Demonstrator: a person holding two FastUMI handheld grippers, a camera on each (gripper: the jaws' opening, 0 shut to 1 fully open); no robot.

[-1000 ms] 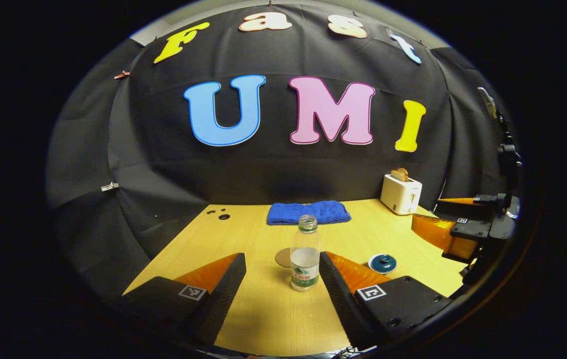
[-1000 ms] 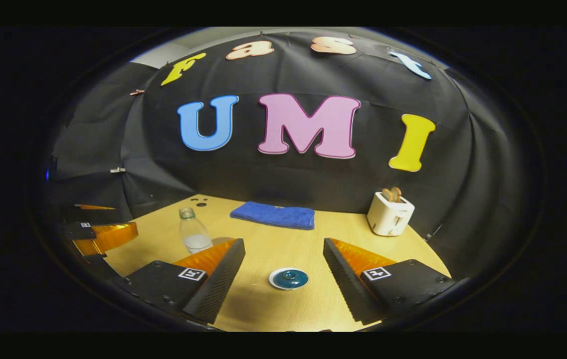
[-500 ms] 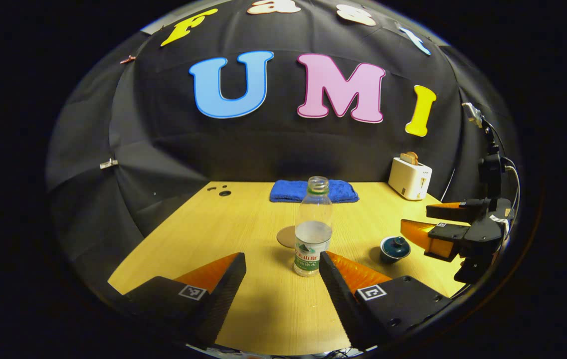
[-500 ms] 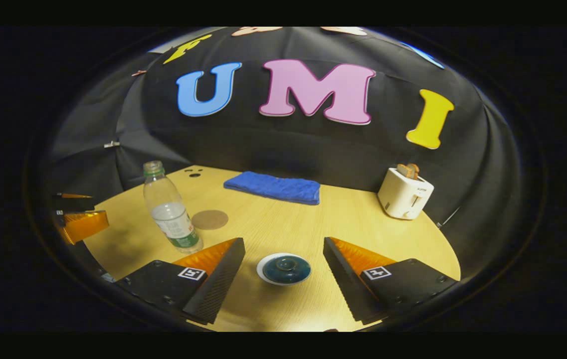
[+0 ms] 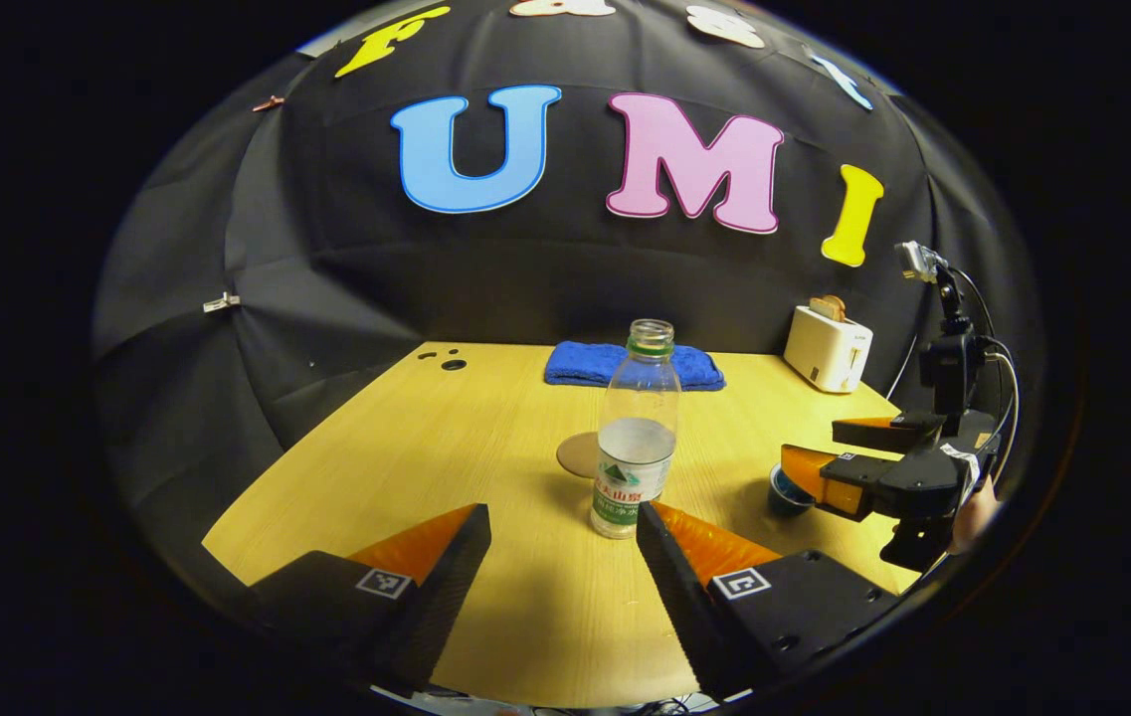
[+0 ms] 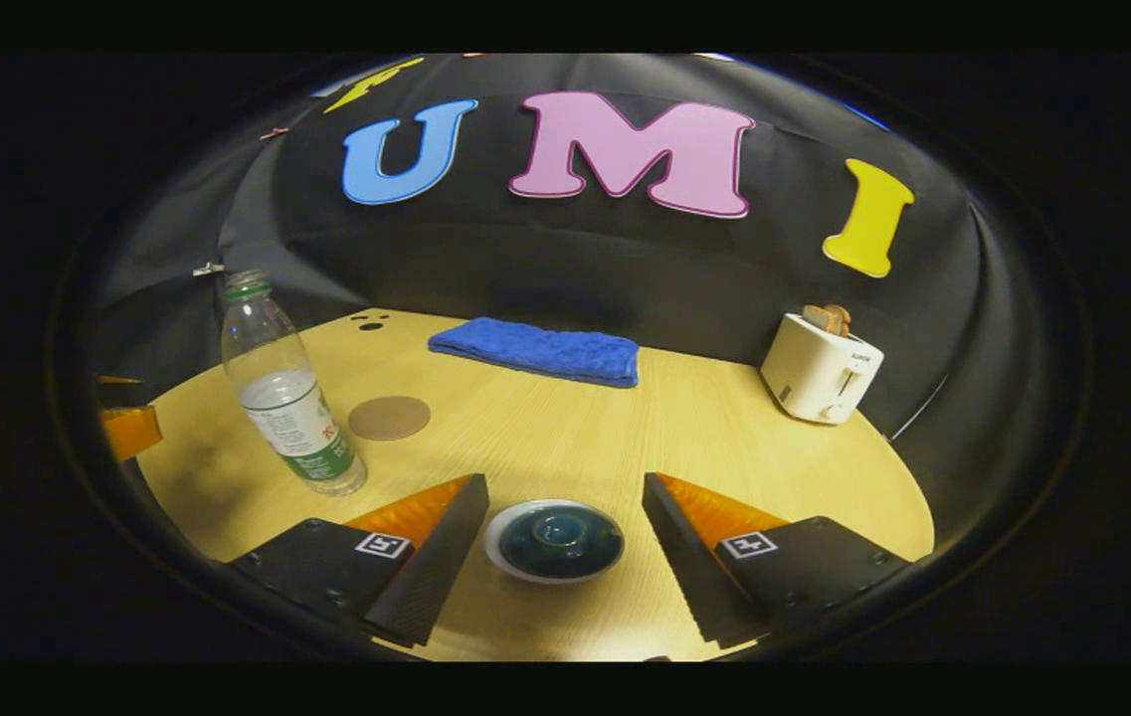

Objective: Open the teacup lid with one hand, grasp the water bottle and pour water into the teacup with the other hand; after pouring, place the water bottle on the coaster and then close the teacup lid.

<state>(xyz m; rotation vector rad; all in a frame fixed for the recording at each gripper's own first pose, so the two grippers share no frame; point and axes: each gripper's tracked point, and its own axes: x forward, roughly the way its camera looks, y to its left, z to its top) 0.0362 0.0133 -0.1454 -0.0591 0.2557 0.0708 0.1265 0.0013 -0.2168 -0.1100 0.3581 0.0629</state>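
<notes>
Clear plastic tells you most here: the water bottle (image 5: 636,438) now stands larger and closer in your left gripper view than a second ago, just ahead of the gap between your left hand-held gripper (image 5: 563,527) fingers. You have brought that gripper down and forward, and the bottle's base sits near the right fingertip, not yet between the fingers. Its jaws are spread wide and hold nothing.

Your right hand-held gripper (image 6: 565,507) has closed in as well. The teacup (image 6: 553,540), small and distant a second ago, now lies directly between its two wide-spread fingers, which touch nothing. In the left gripper view the same gripper (image 5: 829,462) hovers right at the cup.

I judge both approaches nearly done: the lid lift comes first, then the bottle grasp. Nothing has been grasped yet.

As for contents, the bottle is uncapped, upright, and roughly half full of water, with a label band around its lower part. The teacup is covered by its dark teal lid (image 6: 559,532) with a small centre knob, so you cannot tell what is inside.

The round coaster (image 6: 389,418) lies bare on the worktop (image 6: 625,438) just behind the bottle, ready to receive it later.
</notes>
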